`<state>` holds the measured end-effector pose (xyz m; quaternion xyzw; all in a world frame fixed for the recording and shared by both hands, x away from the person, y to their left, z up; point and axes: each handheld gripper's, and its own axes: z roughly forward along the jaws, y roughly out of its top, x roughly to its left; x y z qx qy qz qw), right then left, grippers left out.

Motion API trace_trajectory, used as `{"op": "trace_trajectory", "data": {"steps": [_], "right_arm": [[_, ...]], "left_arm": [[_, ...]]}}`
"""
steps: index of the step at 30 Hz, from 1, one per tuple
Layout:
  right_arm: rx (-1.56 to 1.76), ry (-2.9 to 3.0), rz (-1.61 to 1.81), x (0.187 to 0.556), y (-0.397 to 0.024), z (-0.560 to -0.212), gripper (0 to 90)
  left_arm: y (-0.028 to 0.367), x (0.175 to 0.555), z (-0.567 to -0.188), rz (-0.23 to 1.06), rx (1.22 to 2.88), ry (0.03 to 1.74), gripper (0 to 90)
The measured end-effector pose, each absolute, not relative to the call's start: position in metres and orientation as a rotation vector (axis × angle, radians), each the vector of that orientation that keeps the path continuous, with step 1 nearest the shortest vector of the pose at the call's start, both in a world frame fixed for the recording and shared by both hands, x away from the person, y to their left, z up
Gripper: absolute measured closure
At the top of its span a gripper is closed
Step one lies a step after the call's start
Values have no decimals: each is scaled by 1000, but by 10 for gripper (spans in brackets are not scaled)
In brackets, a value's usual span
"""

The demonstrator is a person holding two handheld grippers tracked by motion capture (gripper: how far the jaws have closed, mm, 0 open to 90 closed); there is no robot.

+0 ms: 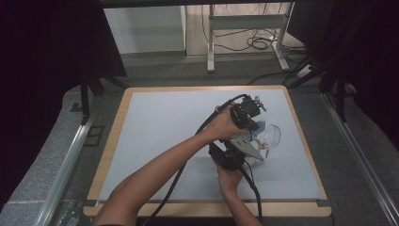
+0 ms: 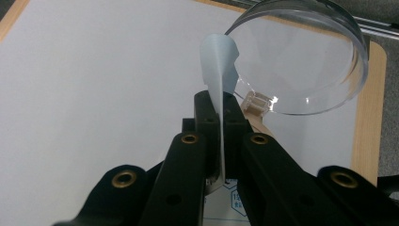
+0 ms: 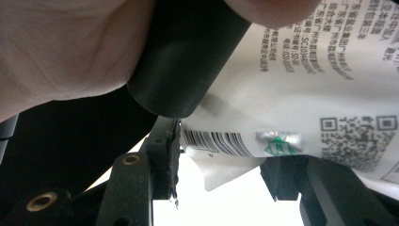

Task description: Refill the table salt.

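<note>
Now both hands meet over right half of surface (image 1: pixel 155 117). Left tongs (image 2: pixel 220 113) clamped together on thin pale-blue packet edge (image 2: pixel 217 61), packet standing upright between pads. Right tongs (image 3: pixel 219 162) partly apart, printed white packet face with barcode and QR code (image 3: pixel 291 94) lying between jaws; pad contact unclear. Clear plastic bowl (image 2: pixel 301 66) just beyond packet, near surface's right edge. Hand (image 3: pixel 66 52) close above right tongs.

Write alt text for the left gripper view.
The left gripper is shut on a thin pale blue packet edge standing upright between its black jaws. Behind it, a clear plastic bowl sits tilted over a white mat.
</note>
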<state>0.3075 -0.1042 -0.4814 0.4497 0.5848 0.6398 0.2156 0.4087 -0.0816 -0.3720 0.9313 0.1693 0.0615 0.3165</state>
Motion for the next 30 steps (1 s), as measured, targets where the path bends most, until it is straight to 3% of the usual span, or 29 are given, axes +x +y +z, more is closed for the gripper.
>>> {"op": "trace_trajectory", "data": {"steps": [30], "right_arm": [[1254, 1591, 1784, 309, -106, -480, 540]], "left_arm": [[-87, 410, -373, 164, 2459, 436, 898]]}}
